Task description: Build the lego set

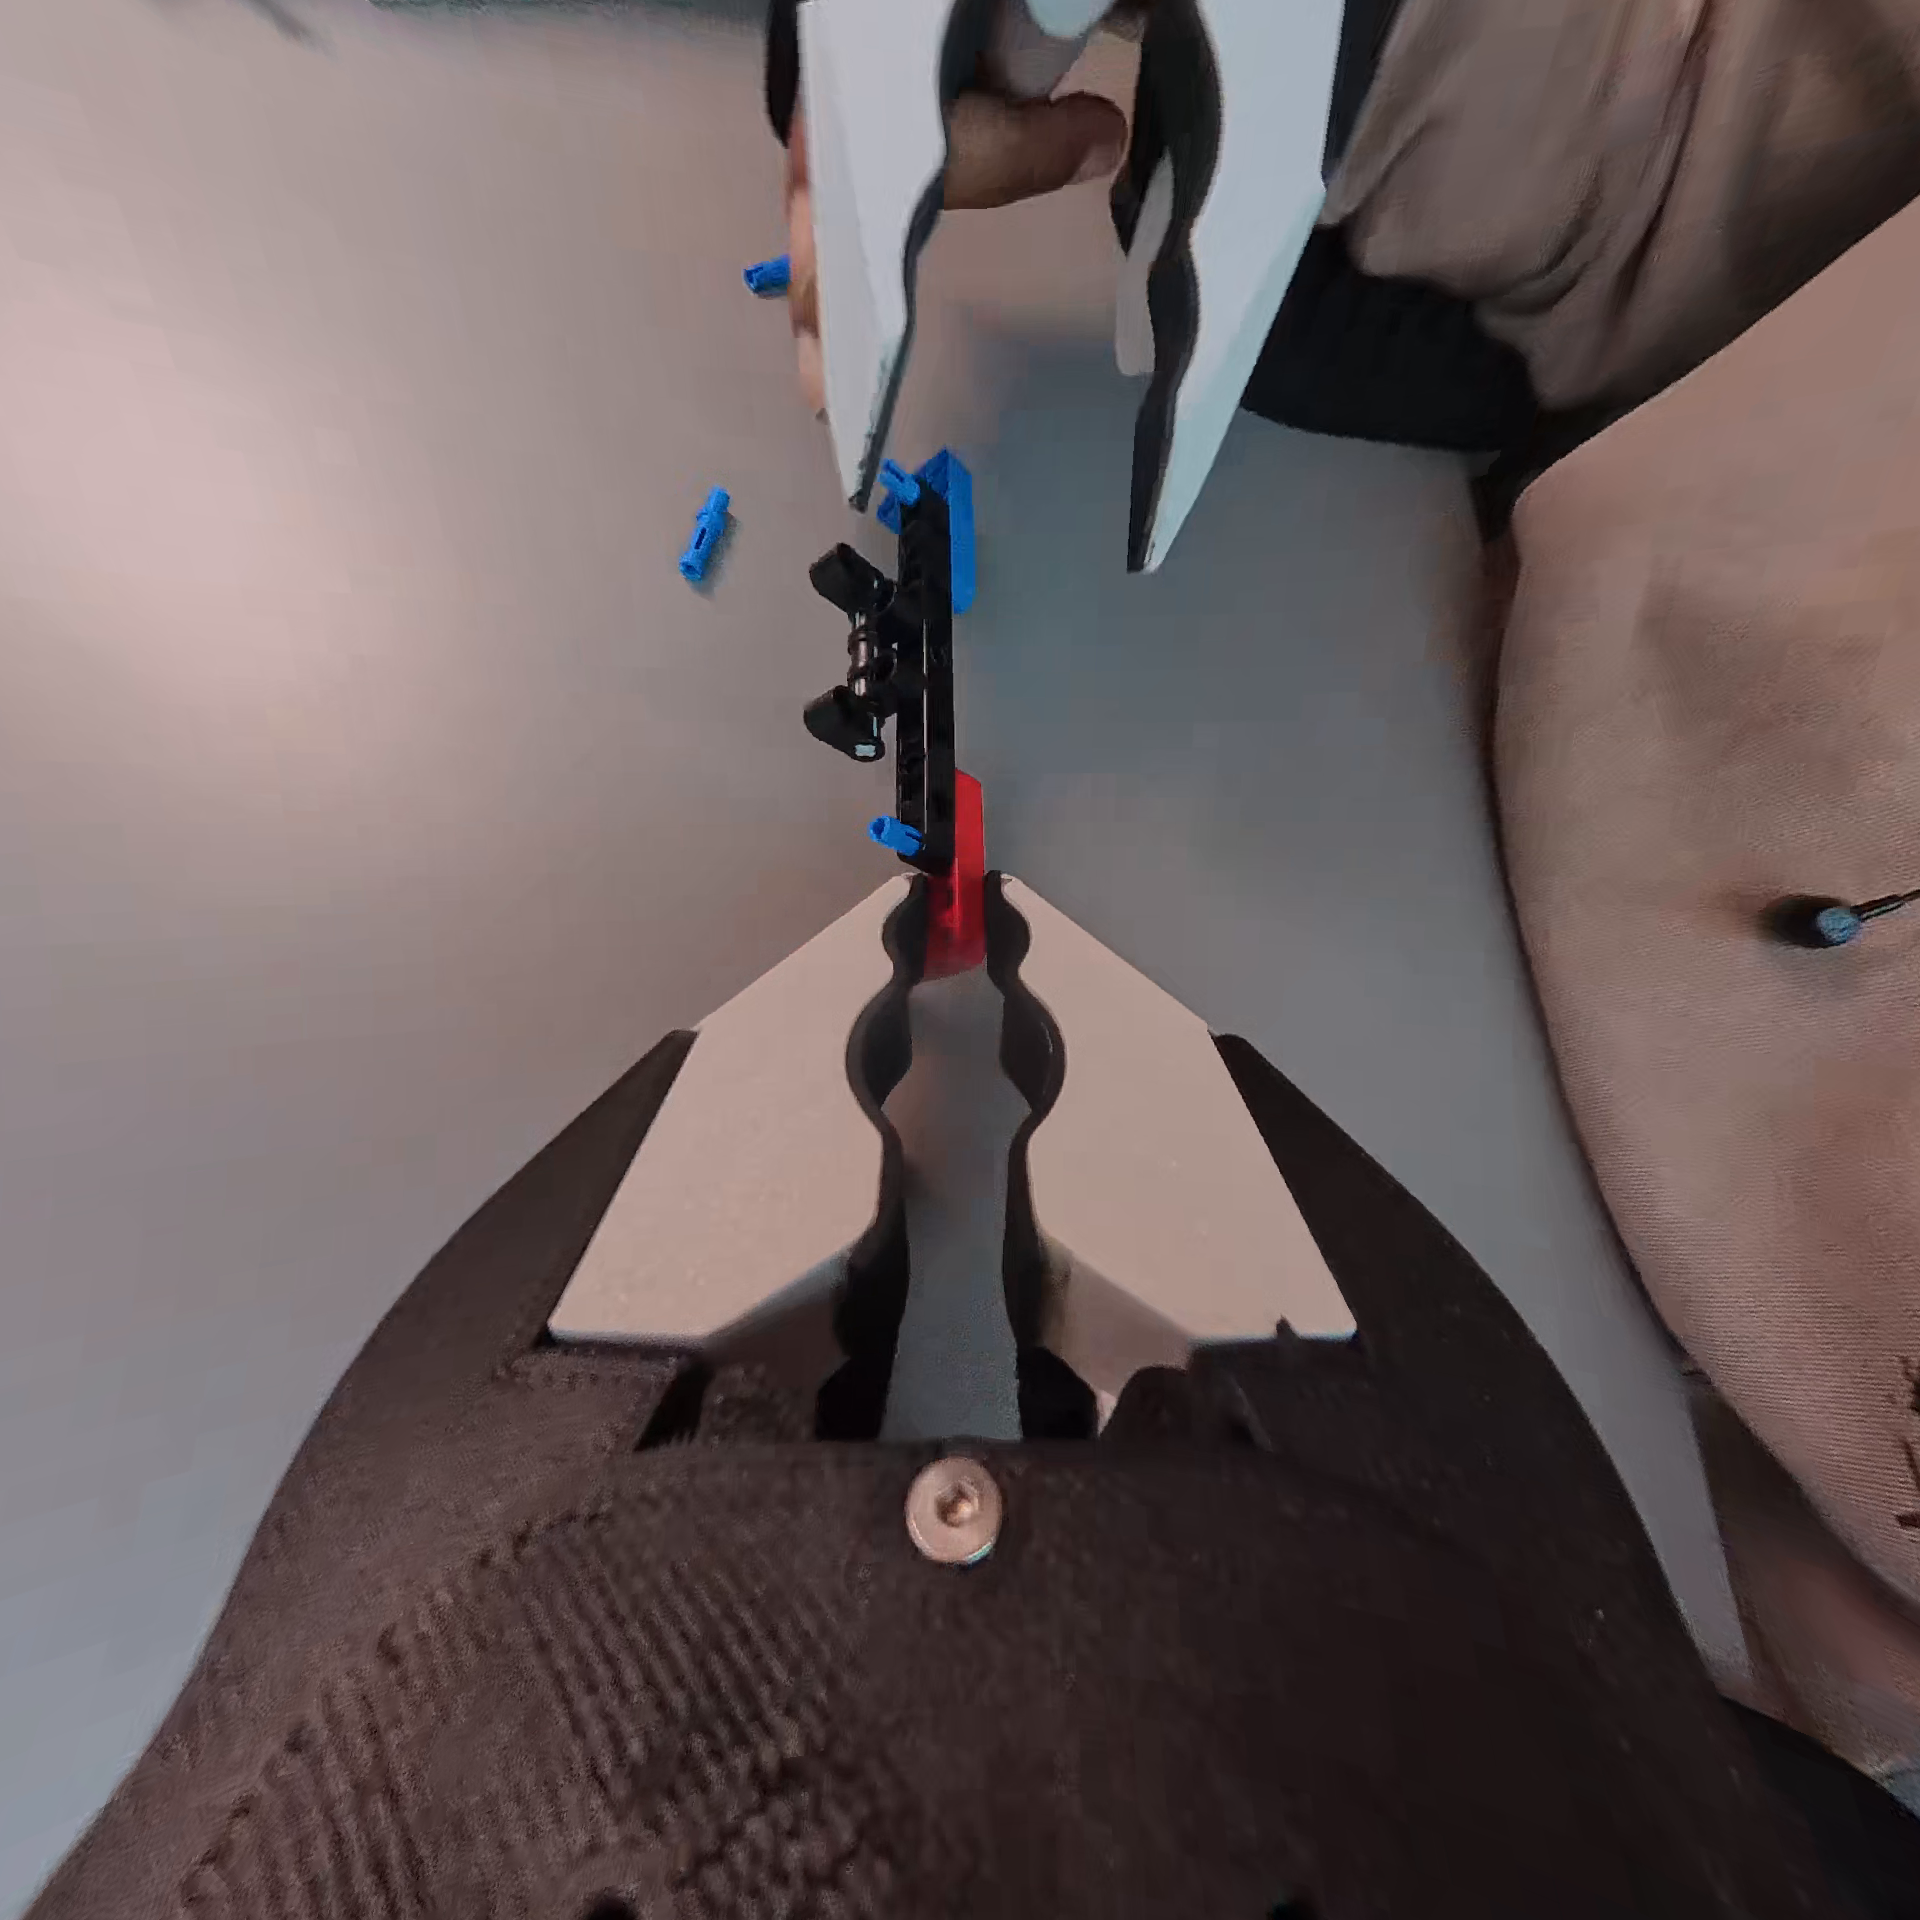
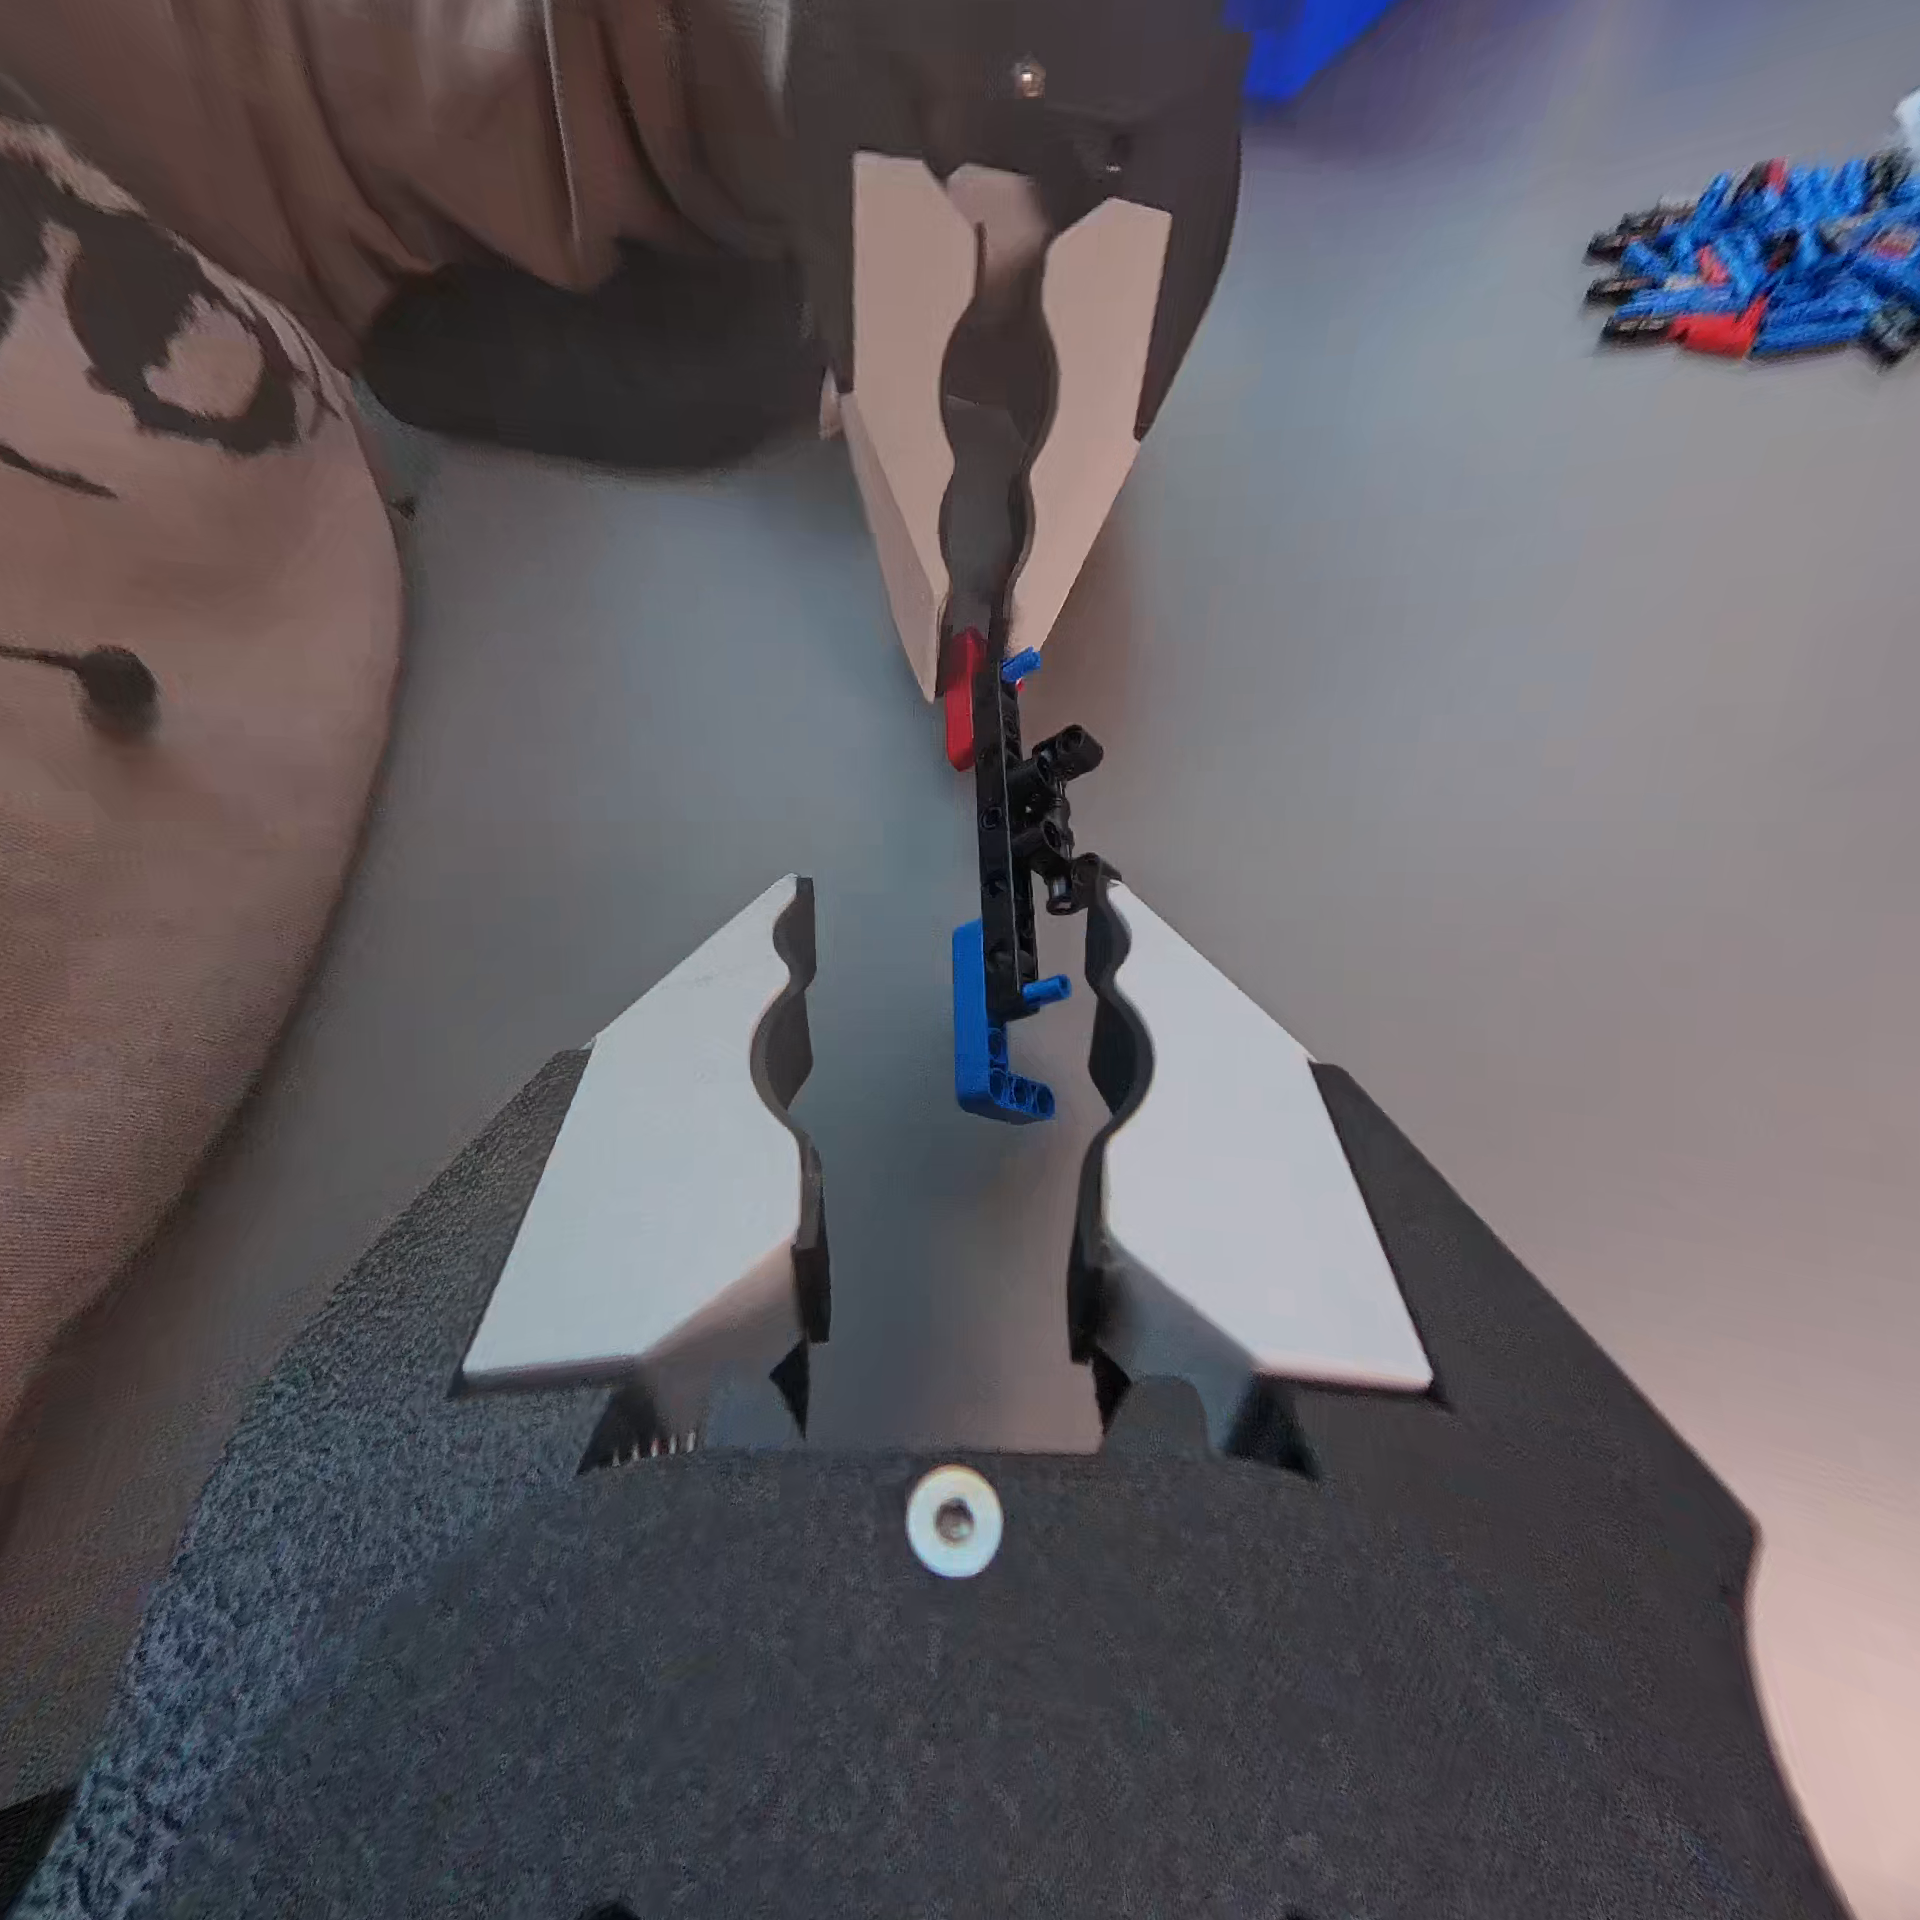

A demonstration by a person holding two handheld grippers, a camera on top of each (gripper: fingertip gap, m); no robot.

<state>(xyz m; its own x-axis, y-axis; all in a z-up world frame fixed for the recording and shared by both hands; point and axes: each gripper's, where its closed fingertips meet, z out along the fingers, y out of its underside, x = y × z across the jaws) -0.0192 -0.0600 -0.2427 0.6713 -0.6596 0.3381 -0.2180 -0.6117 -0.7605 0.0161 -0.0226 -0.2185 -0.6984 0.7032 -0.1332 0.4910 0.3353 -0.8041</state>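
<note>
Lego build held up over the grey table point(image 1: 312, 935)

My left hand-held gripper point(image 1: 951, 883) is pinched on the red end of the lego piece point(image 1: 930, 665); my right hand-held gripper point(image 2: 951, 894) is spread wide around its blue end, gripping nothing. Loose blue pins point(image 1: 704, 535) lie nearby.

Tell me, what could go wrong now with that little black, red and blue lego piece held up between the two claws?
The left gripper pinches the long black, red and blue lego assembly only by its red end beam, so it might swing or slip out. The right gripper is open around the blue L-shaped beam; closing could knock the small black connectors or the protruding blue pin, since one finger sits very near them.
</note>
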